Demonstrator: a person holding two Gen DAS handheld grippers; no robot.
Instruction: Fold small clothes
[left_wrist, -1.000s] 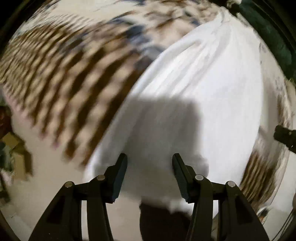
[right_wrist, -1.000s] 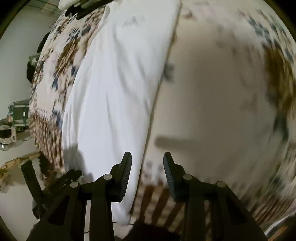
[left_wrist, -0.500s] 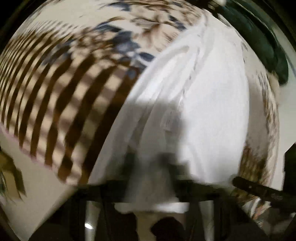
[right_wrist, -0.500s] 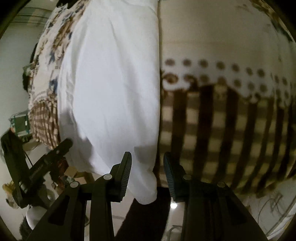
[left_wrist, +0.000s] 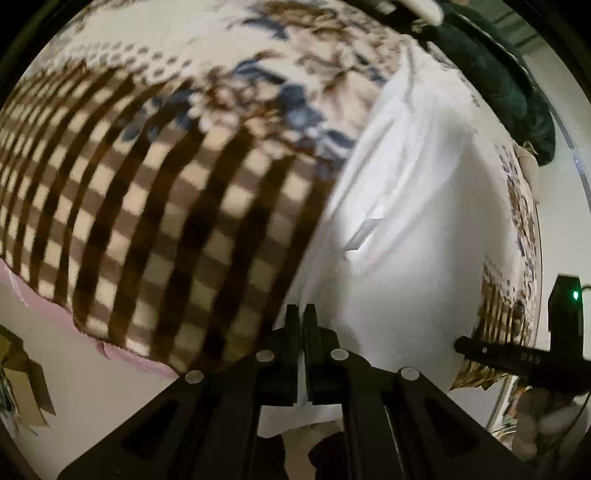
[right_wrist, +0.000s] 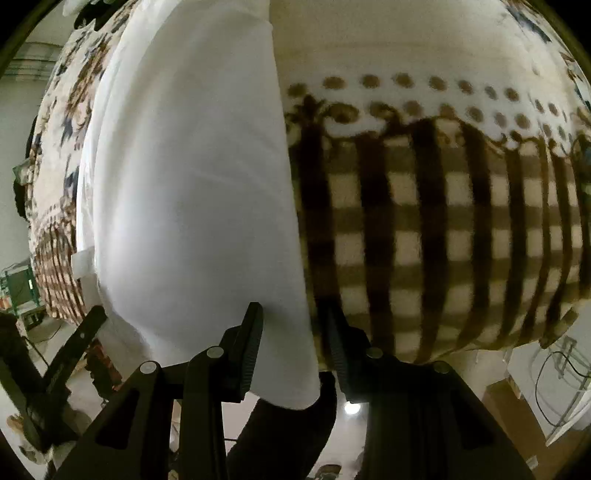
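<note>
A white garment (left_wrist: 417, 229) lies stretched along a brown checked and flowered blanket (left_wrist: 155, 206). My left gripper (left_wrist: 303, 325) is shut on the garment's near left corner, with a strip of white cloth between the pads. In the right wrist view the garment (right_wrist: 192, 192) fills the left half. My right gripper (right_wrist: 295, 332) is open, its jaws standing either side of the garment's near right corner, which hangs over the blanket's edge.
The blanket (right_wrist: 443, 229) drapes over the surface's front edge. A dark green cloth (left_wrist: 517, 96) lies at the far end. The other gripper's black body shows at the right of the left wrist view (left_wrist: 524, 354) and at the lower left of the right wrist view (right_wrist: 66, 354).
My left gripper has closed on the garment's corner; it was wide open a second ago. My right gripper has slid back to the near edge and now straddles the other corner.
</note>
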